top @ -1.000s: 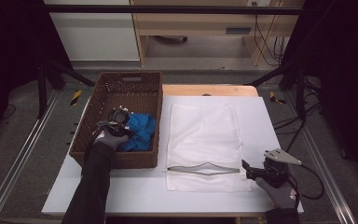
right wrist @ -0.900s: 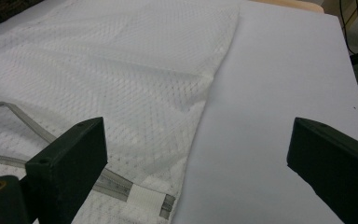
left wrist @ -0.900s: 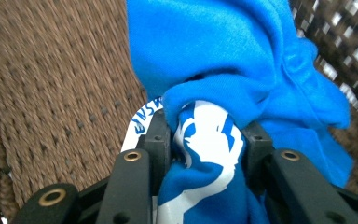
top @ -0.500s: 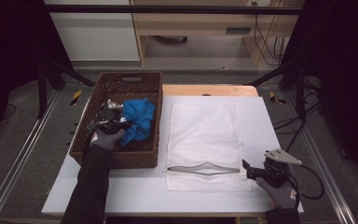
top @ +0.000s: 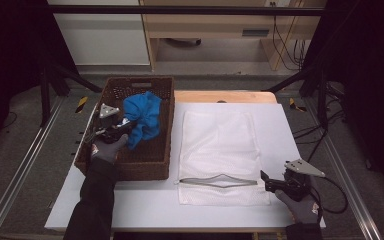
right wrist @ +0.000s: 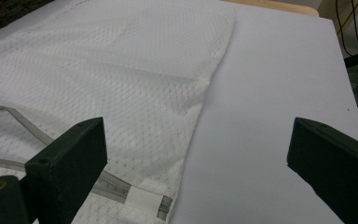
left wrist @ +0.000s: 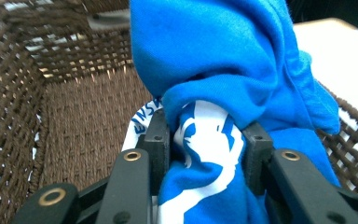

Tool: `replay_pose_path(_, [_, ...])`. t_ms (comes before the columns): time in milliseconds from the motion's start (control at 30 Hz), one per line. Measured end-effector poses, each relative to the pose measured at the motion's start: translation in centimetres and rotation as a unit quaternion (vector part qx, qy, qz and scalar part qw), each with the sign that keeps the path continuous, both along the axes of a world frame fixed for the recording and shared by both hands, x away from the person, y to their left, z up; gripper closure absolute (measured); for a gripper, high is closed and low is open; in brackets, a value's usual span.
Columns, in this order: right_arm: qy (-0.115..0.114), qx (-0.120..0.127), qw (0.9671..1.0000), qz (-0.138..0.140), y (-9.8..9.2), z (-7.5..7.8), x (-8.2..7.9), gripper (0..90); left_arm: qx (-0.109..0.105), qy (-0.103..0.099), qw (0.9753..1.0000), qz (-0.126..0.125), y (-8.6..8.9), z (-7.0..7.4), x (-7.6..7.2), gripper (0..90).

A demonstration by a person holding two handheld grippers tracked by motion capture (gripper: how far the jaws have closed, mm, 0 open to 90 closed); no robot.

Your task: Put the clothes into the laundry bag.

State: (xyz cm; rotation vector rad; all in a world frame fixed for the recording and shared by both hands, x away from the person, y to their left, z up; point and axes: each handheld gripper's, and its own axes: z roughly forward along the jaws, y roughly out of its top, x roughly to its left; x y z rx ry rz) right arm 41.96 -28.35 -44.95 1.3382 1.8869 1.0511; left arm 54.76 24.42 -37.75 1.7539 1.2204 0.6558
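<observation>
Left tool [top: 121, 123] clamps blue printed T-shirt [top: 142, 117], held above wicker basket [top: 130, 167]. Right tool [top: 270, 183] gapes wide, empty, beside mesh laundry bag [top: 220, 150] zipper on white surface [top: 280, 125].

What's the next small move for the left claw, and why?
Probably carry the shirt right, over the basket wall toward the mesh bag. The left claw is shut on the shirt, held above the basket floor; the bag's zipper gapes, and the right claw waits open beside it.
</observation>
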Motion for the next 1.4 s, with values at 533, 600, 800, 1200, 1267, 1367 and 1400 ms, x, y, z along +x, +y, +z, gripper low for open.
replay_pose_path(533, [-0.004,0.002,1.0000,-0.004,-0.3,0.2,-0.1,5.4,-0.041,-0.059,0.9974,0.001,0.1,2.8,-3.3,62.6])
replay_pose_path(600, [-0.003,0.004,1.0000,-0.004,-0.2,0.3,-0.2,5.5,-0.049,-0.067,0.9965,-0.002,0.0,3.4,-3.9,62.5])
replay_pose_path(800, [-0.006,0.001,1.0000,-0.004,-0.3,0.3,-0.2,5.6,-0.048,-0.091,0.9945,-0.017,-0.8,4.8,-5.7,62.3])
replay_pose_path(1200, [-0.011,0.002,0.9999,-0.006,-0.4,0.5,-0.3,5.9,-0.042,-0.119,0.9889,-0.078,-5.1,7.3,-9.0,62.4])
replay_pose_path(1267, [-0.011,0.003,0.9999,-0.006,-0.4,0.6,-0.4,5.8,-0.042,-0.120,0.9876,-0.092,-6.1,7.4,-9.4,62.3])
replay_pose_path(1367, [-0.012,0.003,0.9999,-0.006,-0.5,0.7,-0.4,5.9,-0.033,-0.120,0.9868,-0.104,-7.4,7.3,-9.8,62.4])
replay_pose_path(1400, [-0.013,0.002,0.9999,-0.007,-0.5,0.7,-0.4,5.9,-0.028,-0.119,0.9866,-0.108,-7.8,7.2,-9.9,62.3])
